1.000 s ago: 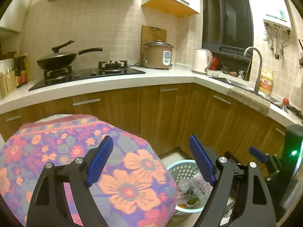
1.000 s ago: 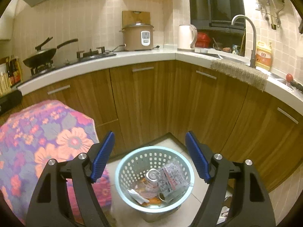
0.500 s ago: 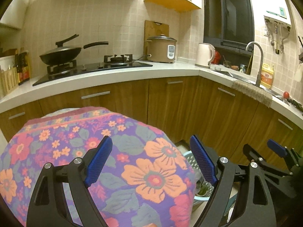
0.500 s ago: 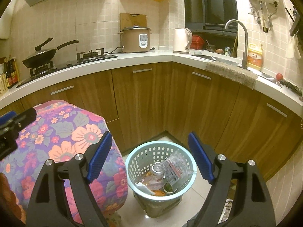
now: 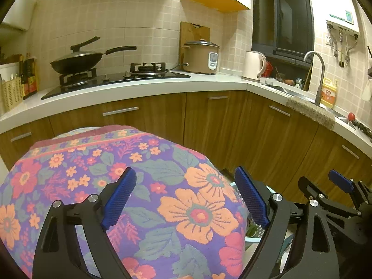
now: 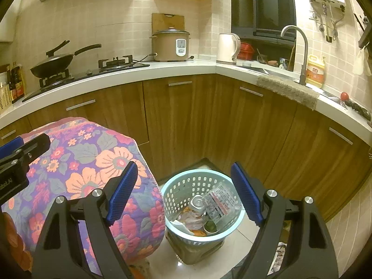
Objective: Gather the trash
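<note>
A light blue perforated trash basket (image 6: pixel 183 183) stands on the floor by the corner cabinets. It holds a can (image 6: pixel 196 203), a clear printed wrapper (image 6: pixel 218 203) and other scraps. My right gripper (image 6: pixel 183 189) is open and empty, well above the basket. My left gripper (image 5: pixel 186 197) is open and empty over the floral cloth (image 5: pixel 148 186). In the left wrist view only a sliver of the basket (image 5: pixel 253 238) shows past the cloth, and my right gripper shows at the right edge.
A table covered by the floral cloth (image 6: pixel 93 162) stands left of the basket. Brown cabinets (image 6: pixel 190 121) and a white counter (image 6: pixel 130 79) wrap the corner. On the counter are a wok (image 6: pixel 52 64), a rice cooker (image 6: pixel 171 45), a kettle (image 6: pixel 227 48) and a tap (image 6: pixel 300 53).
Both grippers have risen and drawn back. In the left wrist view the cloth now hides nearly all the basket. Both stay open and empty.
</note>
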`<move>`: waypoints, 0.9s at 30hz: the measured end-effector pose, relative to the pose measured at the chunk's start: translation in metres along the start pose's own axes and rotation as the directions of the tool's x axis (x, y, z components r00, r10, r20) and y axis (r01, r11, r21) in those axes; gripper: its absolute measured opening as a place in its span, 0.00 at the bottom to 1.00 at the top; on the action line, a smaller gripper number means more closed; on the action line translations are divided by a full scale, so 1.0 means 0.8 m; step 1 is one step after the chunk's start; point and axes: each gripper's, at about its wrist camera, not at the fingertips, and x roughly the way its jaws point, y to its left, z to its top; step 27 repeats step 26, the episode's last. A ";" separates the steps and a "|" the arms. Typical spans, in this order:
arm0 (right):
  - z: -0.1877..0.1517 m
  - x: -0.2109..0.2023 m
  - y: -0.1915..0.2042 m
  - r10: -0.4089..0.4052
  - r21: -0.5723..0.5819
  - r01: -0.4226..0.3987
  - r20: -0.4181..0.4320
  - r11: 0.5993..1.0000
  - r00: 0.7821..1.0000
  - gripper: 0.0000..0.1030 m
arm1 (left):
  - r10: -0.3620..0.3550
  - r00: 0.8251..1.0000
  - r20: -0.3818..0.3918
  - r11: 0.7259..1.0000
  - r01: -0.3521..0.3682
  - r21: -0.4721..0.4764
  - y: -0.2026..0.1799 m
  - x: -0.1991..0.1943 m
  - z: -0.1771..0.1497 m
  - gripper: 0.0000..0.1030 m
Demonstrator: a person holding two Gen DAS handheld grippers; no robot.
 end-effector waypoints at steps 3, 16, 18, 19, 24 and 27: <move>0.000 0.000 0.001 0.000 0.001 0.000 -0.002 1.000 1.000 0.76 | 0.002 1.000 0.001 1.000 -0.002 0.001 0.001 -0.001 -0.001 0.83; -0.003 -0.001 0.002 -0.002 0.000 0.002 -0.006 1.000 1.000 0.76 | 0.001 1.000 -0.011 1.000 -0.001 0.001 0.003 0.002 -0.002 0.85; -0.004 -0.001 0.002 -0.004 0.000 0.004 -0.008 1.000 1.000 0.76 | 0.000 1.000 -0.020 1.000 0.000 0.002 0.005 0.004 -0.002 0.86; -0.005 -0.002 0.001 -0.006 0.000 0.006 -0.009 1.000 1.000 0.76 | 0.005 1.000 -0.024 1.000 -0.005 0.001 0.006 0.005 -0.002 0.88; -0.005 -0.002 0.000 -0.004 0.005 0.004 -0.006 1.000 1.000 0.76 | 0.007 0.999 -0.032 1.000 -0.007 -0.006 0.011 0.007 -0.007 0.88; -0.005 -0.002 0.001 -0.004 0.004 0.004 -0.006 1.000 1.000 0.76 | 0.005 0.999 -0.038 1.000 -0.005 -0.006 0.013 0.009 -0.008 0.88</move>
